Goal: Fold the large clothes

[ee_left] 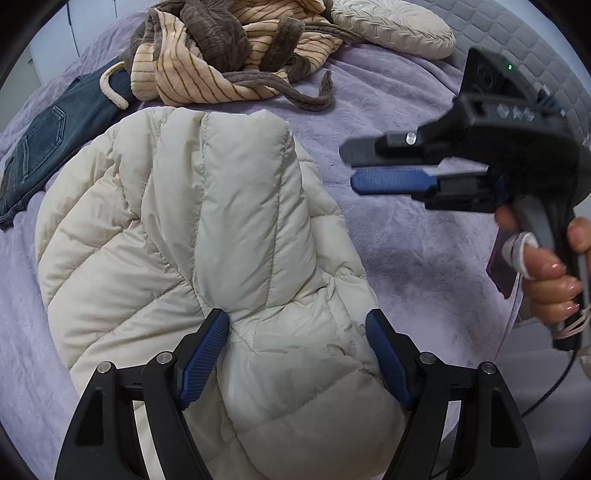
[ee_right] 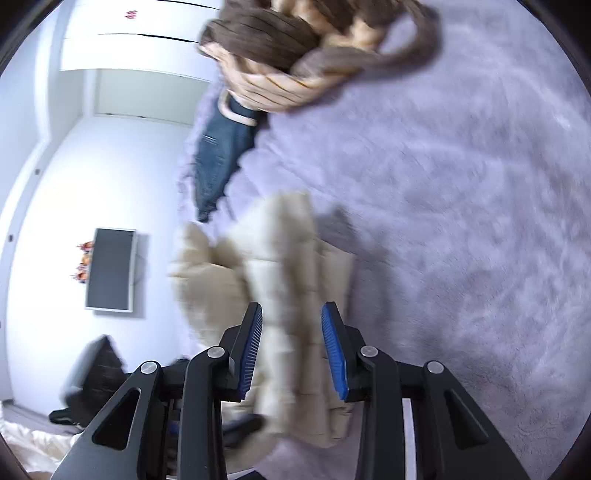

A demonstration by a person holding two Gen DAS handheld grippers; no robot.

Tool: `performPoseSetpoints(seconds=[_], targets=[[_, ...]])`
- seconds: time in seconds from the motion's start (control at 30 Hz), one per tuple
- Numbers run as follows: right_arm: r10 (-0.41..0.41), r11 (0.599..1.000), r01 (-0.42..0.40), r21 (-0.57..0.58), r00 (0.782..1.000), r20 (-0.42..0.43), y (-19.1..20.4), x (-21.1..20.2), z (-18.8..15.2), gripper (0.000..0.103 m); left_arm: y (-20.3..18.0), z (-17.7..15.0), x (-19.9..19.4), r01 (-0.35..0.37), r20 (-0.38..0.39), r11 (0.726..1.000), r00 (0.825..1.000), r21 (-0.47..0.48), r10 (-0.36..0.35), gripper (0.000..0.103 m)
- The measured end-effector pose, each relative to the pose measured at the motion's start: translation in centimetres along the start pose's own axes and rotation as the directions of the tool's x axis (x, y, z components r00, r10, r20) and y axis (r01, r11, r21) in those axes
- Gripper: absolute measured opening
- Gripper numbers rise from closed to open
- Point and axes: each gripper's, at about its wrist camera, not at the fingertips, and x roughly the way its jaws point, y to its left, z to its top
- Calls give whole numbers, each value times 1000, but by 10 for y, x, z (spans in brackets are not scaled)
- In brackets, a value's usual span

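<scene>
A cream quilted puffer jacket [ee_left: 207, 229] lies folded over on the purple bed cover [ee_left: 417, 243]. My left gripper [ee_left: 295, 314] points down over its near end, open wide; its blue pads [ee_left: 205, 358] straddle a puffy section without pinching it. My right gripper [ee_left: 349, 168], held by a hand [ee_left: 550, 273], hovers to the right above the bare cover with a narrow gap and nothing between its fingers. In the blurred right wrist view my right gripper [ee_right: 291, 306] stands open, with the jacket [ee_right: 295, 266] behind and below it.
A striped beige and brown robe [ee_left: 221, 55] is heaped at the far side, with blue jeans [ee_left: 48, 147] to its left and a cream pillow [ee_left: 391, 26] to its right. A grey quilted headboard [ee_left: 535, 40] borders the bed. A dark screen [ee_right: 110, 269] hangs on the wall.
</scene>
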Motion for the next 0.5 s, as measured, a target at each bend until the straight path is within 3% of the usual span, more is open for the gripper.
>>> performPoseSetpoints(seconds=[0.1, 0.2, 0.27, 0.33, 0.5], targets=[[89, 995, -90, -49, 996, -26, 24, 0, 10, 39, -3, -2, 2, -13, -2, 1000, 1000, 9, 13, 77], [106, 990, -114, -83, 990, -93, 45, 26, 14, 43, -3, -2, 2, -21, -2, 1000, 1000, 11, 21, 77], [62, 993, -74, -87, 989, -133, 48, 40, 12, 43, -2, -3, 1, -29, -3, 999, 1000, 16, 29, 77], [-20, 994, 4, -109, 988, -152, 49, 54, 7, 15, 0, -2, -1, -22, -8, 1000, 1000, 8, 22, 77], [-126, 989, 113, -96, 981, -146, 12, 54, -6, 13, 35, -10, -37, 99, 38, 988, 995, -122, -95, 77]])
